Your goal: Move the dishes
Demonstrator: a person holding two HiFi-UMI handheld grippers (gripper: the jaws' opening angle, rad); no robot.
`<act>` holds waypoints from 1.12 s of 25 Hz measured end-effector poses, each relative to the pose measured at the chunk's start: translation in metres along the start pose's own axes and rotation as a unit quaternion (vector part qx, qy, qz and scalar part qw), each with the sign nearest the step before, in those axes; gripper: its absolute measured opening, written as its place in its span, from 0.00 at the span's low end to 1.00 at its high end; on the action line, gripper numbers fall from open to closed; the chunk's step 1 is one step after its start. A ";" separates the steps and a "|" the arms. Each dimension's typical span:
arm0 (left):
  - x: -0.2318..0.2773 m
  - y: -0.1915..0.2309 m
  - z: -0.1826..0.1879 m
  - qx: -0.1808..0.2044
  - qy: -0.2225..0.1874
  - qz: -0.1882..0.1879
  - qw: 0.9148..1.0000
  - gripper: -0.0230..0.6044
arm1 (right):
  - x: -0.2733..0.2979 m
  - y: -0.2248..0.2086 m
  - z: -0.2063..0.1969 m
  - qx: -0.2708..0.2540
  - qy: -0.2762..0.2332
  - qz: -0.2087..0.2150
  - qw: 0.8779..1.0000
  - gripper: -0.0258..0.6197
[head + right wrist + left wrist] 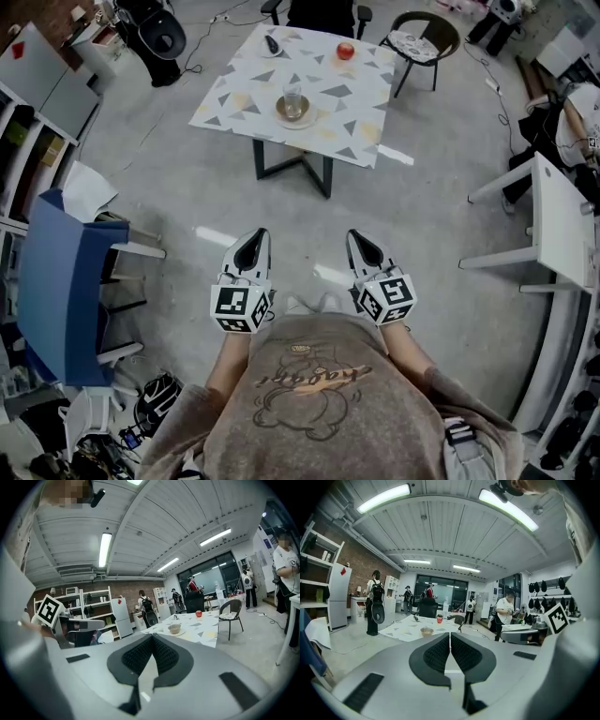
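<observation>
The left gripper (253, 246), at lower centre of the head view, carried black-and-white square markers (234, 304) on its cube, and so did the right gripper (364, 247) just to its right. The only other print was a curling script on the person's brown shirt (319, 394), too small to read.

In its own view the left gripper (450, 637) was clenched on nothing, with its ribbed dark pads pressed flat together. The right gripper (151, 639) was likewise clenched and empty, its pads meeting at the tip. Both hung over the grey concrete floor (187, 178), well apart from the dishes.

The dishes sat at upper centre of the head view on a desk (267, 159) under a white cloth (347, 112) printed with grey and yellow triangles. They were a shallow tan bowl (293, 111) on a round saucer (281, 120); what the bowl held could not be told.

Farther up the cloth lay a small red round thing (346, 51) and a dark oblong object (272, 43). A black chair (424, 39) with a round seat stood at the desk's upper right. A blue chair (61, 281) stood at the left edge.
</observation>
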State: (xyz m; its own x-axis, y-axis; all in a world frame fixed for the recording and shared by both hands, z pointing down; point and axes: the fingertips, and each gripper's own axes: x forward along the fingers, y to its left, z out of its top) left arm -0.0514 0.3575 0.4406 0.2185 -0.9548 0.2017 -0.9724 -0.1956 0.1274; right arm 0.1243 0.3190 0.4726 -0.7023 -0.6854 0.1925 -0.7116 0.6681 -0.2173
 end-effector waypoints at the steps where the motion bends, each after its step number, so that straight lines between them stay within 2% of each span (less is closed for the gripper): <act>1: 0.001 0.002 0.000 0.001 0.001 -0.002 1.000 0.08 | 0.002 0.001 -0.001 -0.001 0.001 -0.002 1.000 0.04; 14: 0.023 0.030 0.002 0.011 -0.010 -0.033 0.999 0.08 | 0.028 0.009 -0.008 -0.013 -0.006 -0.025 1.000 0.04; 21: 0.059 0.041 0.006 0.016 -0.014 -0.039 0.999 0.08 | 0.059 -0.013 -0.005 -0.013 -0.007 -0.028 1.000 0.04; 28: 0.118 0.055 0.022 0.015 -0.017 -0.039 0.999 0.08 | 0.110 -0.053 0.017 -0.014 -0.015 -0.022 1.000 0.04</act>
State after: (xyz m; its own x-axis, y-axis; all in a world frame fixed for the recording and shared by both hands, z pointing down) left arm -0.0812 0.2288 0.4505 0.2909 -0.9433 0.1597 -0.9548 -0.2756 0.1113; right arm 0.0848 0.2031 0.4891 -0.6694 -0.7224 0.1734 -0.7426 0.6445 -0.1820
